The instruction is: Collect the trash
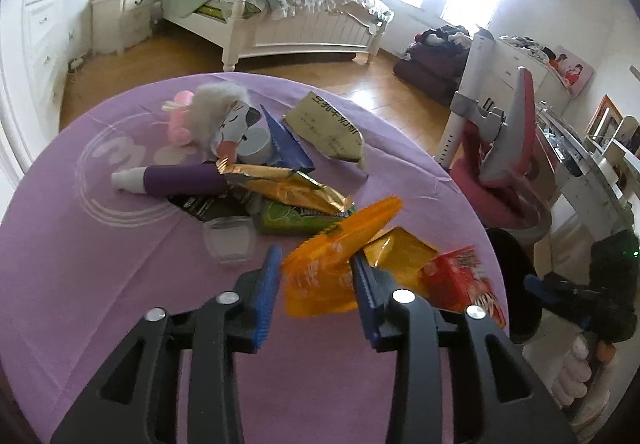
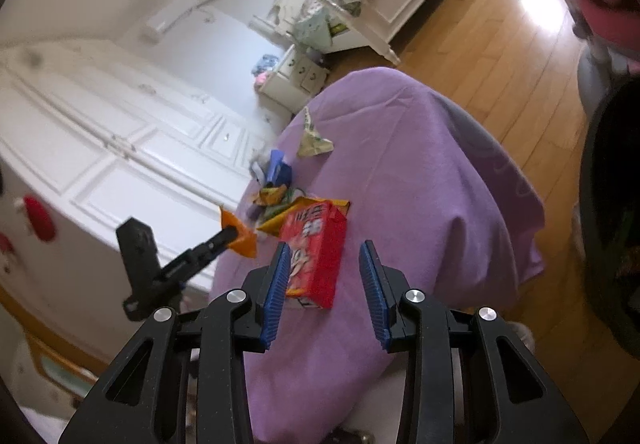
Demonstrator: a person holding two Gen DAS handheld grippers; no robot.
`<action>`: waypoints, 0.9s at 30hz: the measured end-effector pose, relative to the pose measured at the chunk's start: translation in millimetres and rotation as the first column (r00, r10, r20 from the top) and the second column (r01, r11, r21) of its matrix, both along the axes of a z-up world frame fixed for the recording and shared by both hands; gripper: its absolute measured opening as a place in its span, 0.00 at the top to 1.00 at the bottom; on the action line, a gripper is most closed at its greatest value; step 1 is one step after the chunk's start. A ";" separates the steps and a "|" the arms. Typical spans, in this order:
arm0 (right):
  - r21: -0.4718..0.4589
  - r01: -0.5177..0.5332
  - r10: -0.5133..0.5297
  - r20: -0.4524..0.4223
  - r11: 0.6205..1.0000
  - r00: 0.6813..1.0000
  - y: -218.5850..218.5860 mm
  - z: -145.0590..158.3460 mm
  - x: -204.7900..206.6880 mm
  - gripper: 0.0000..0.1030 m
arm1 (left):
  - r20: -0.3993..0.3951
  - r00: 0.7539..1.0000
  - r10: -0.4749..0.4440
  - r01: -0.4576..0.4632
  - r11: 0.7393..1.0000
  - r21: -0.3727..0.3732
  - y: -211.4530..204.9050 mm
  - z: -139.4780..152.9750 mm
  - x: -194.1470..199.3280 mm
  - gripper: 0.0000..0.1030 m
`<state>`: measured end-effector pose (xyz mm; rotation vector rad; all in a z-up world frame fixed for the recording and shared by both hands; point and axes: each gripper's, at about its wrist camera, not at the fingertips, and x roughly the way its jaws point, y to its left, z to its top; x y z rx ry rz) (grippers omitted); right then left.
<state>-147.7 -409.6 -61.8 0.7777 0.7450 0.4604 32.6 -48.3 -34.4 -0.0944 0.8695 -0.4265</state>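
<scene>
- Left wrist view: the left gripper (image 1: 316,276) hangs just over the purple-covered worktop (image 1: 80,264), its blue pads spread wide on either side of the orange wrapper (image 1: 332,264).
- The wrapper lies between the pads, one end tilted up toward the pile. It looks blurred, and I cannot tell whether either pad actually touches it; the wide gap suggests it is not clamped.
- Right wrist view: the left gripper shows from the side with the orange wrapper at its tip, which seems lifted off the cloth there, so the grip may be by one edge; the two views do not settle it.
- The right gripper (image 2: 324,276) has its pads spread apart and holds nothing. The red snack box (image 2: 316,256) lies on the worktop between them, close against the left pad, probably lined up as the next pick.
- Beyond the box, the rest of the trash is heaped together: a gold foil wrapper (image 1: 280,183), a green packet (image 1: 296,219), a gold sheet (image 1: 400,252) beside the red box, and a crumpled paper packet (image 1: 332,127) farther out.
- A purple tube (image 1: 176,181), a clear small cup (image 1: 230,240) and a plush toy (image 1: 208,115) sit in the same heap; these may not be trash.
- No bin is clearly visible, so the drop point is uncertain.
</scene>
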 end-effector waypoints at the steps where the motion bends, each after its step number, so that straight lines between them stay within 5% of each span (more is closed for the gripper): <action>1: -0.035 -0.009 0.009 0.012 0.999 1.000 5.6 4.4 1.1 0.38 | 0.005 1.000 0.018 -0.018 1.000 0.013 2.6 -0.6 -1.1 0.31; 2: -0.080 -0.018 0.020 0.024 0.997 1.000 13.1 8.7 2.5 0.20 | 0.017 0.999 0.036 -0.037 0.999 0.022 3.4 -0.5 -1.6 0.21; 3: -0.128 -0.029 0.034 0.037 0.991 0.999 22.1 12.6 5.0 0.18 | 0.025 0.999 0.046 -0.047 0.999 0.023 4.7 -0.9 -2.4 0.21; 7: -0.277 -0.104 0.113 0.018 0.955 0.993 67.4 14.1 28.6 0.18 | 0.014 0.999 0.044 -0.044 0.998 0.035 7.4 -6.3 -0.8 0.21; 11: -0.442 -0.153 0.149 -0.043 0.884 0.988 109.9 1.7 48.2 0.18 | 0.000 1.000 0.026 -0.026 0.986 0.166 1.9 -17.9 1.9 0.21; 13: -0.504 -0.137 0.131 -0.048 0.853 0.990 120.0 -4.0 50.8 0.37 | -0.004 1.000 0.019 -0.018 0.977 0.212 4.1 -22.8 -1.2 0.21; 19: -0.350 -0.055 0.060 0.005 0.935 0.998 85.5 -2.8 43.7 0.42 | -0.032 0.999 0.026 -0.019 0.977 0.214 25.9 -32.2 -16.4 0.21; 22: -0.291 -0.034 0.040 0.016 0.956 0.999 73.6 0.2 38.0 0.42 | -0.060 0.998 0.015 -0.007 0.991 0.136 35.0 -39.5 -17.1 0.22; 27: -0.227 -0.031 0.032 -0.001 0.973 0.999 63.9 -3.5 31.5 0.42 | -0.053 0.999 -0.002 0.010 0.990 0.140 28.5 -37.4 -13.0 0.51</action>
